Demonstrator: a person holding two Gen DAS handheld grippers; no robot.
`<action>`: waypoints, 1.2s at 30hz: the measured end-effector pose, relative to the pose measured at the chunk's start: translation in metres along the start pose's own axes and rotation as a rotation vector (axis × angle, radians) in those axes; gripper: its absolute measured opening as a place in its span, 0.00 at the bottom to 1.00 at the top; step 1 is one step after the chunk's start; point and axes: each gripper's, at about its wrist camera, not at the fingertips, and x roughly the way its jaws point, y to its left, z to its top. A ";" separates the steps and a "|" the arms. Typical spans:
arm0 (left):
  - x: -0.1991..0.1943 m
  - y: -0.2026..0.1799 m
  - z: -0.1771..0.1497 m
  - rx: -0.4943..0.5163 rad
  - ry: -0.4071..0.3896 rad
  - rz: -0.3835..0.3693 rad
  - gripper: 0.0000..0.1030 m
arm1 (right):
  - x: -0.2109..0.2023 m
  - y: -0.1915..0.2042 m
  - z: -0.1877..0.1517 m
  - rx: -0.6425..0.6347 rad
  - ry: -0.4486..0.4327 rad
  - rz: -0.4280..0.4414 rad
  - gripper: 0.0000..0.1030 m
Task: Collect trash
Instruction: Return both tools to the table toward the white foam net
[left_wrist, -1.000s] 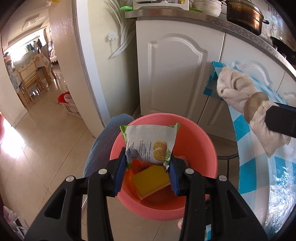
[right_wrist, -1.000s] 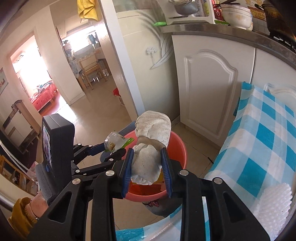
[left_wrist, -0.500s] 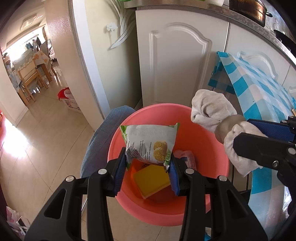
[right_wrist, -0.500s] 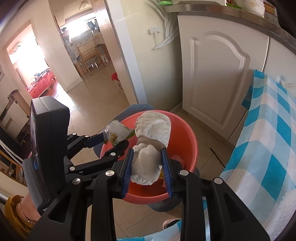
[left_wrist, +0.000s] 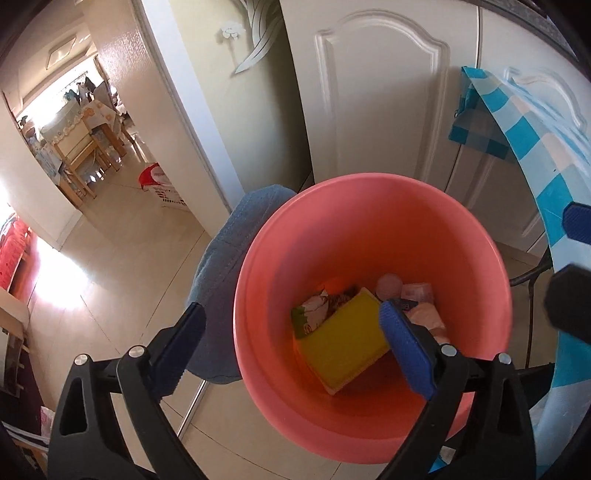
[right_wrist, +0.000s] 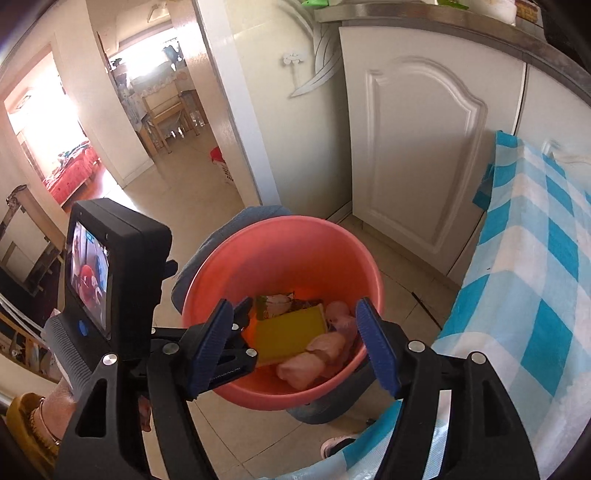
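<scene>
1. Two tongs above one pink bucket (left_wrist: 369, 229): left tongs (left_wrist: 295, 339) spreading wide, nothing between the jaws; right tongs (right_wrist: 295, 343) likewise opening, nothing pinched.
2. Trash down in the bucket bottom: a yellow sponge (left_wrist: 345, 341), a snack wrapper (left_wrist: 312, 312) partly under it, a pale rolled cloth (right_wrist: 317, 358) beside the sponge.
3. Only from the left wrist: the wrapper's green edge and print in close view, a small round pinkish item (left_wrist: 388, 286) against the far side of the bottom, too blurred to tell what; the cloth mostly hidden behind the blue right-hand pad (left_wrist: 406, 354).
4. Only from the right wrist: the whole cloth roll, lying against the near wall of the bucket; the left tool's camera block with lit screen (right_wrist: 110, 273); a hand with bracelets and a yellow sleeve (right_wrist: 40, 417) at the lower left; a shoe tip (right_wrist: 334, 445) on the floor tiles.
5. Around: a blue-grey cushioned seat (left_wrist: 221, 273) under and behind the bucket; a table under a blue-and-white check cloth (right_wrist: 535, 280) just right of the bucket; white cabinet doors (right_wrist: 417, 155) behind; a doorway to a bright room with a wooden chair (right_wrist: 164, 110); a red-and-white basket (left_wrist: 160, 182) on the floor near the door frame.
6. In the way: the left tool's fingers across the bucket's near-left rim in the right-wrist view.
</scene>
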 end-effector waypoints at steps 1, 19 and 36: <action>-0.001 0.003 0.000 -0.013 0.000 -0.006 0.92 | -0.005 -0.003 0.001 0.012 -0.015 -0.003 0.72; -0.047 0.040 -0.005 -0.304 -0.059 -0.273 0.93 | -0.088 -0.039 -0.023 0.129 -0.229 -0.007 0.86; -0.080 0.026 -0.011 -0.483 -0.118 -0.487 0.96 | -0.147 -0.088 -0.048 0.188 -0.443 -0.037 0.92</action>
